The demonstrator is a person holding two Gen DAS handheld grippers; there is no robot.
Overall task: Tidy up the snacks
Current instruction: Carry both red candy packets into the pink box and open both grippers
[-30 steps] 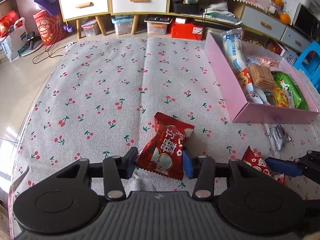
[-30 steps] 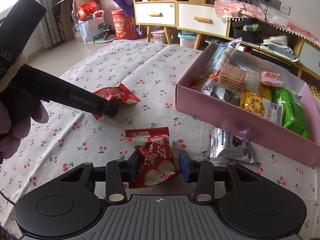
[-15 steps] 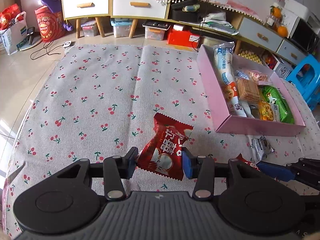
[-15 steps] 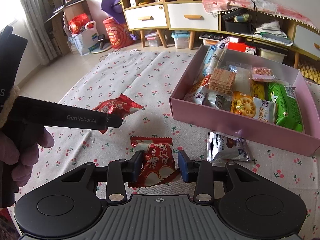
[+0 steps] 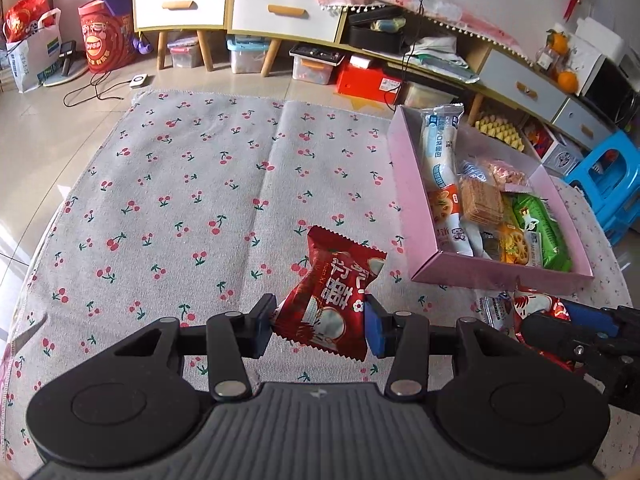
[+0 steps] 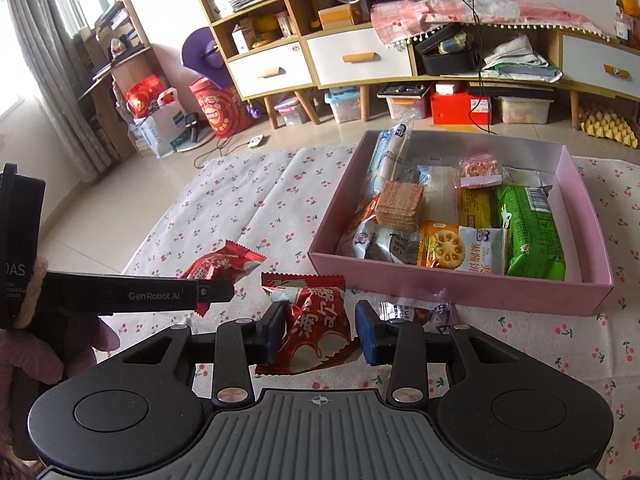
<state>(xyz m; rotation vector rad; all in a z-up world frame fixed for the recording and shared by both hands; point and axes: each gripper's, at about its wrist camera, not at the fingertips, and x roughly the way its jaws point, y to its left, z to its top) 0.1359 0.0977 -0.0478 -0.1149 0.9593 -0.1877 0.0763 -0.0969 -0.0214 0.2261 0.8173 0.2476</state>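
Two red snack packets, each pinched in its own claw, low and centre in both wrist views. In the left gripper, a crinkled red packet, blue pads pressed into its lower half, crimped top edge tilted toward upper right. In the right gripper, a second red packet, squeezed at its waist, foil visibly bunched between the pads. To the right in both frames, the pink box, open-topped and already crowded with wafers, biscuits and a green packet. Just in front of its near wall, on the cherry-print cloth, one small silvery packet not yet gathered. Judging by the crumpled film: light, soft, air-puffed wrappers, slick on the surface, contents probably crushable under a hard squeeze. Best hold likely across the packet's narrow middle or near a crimped seal, where foil folds rather than slides. At left edge of the right view, a person's hand around the other tool's handle.
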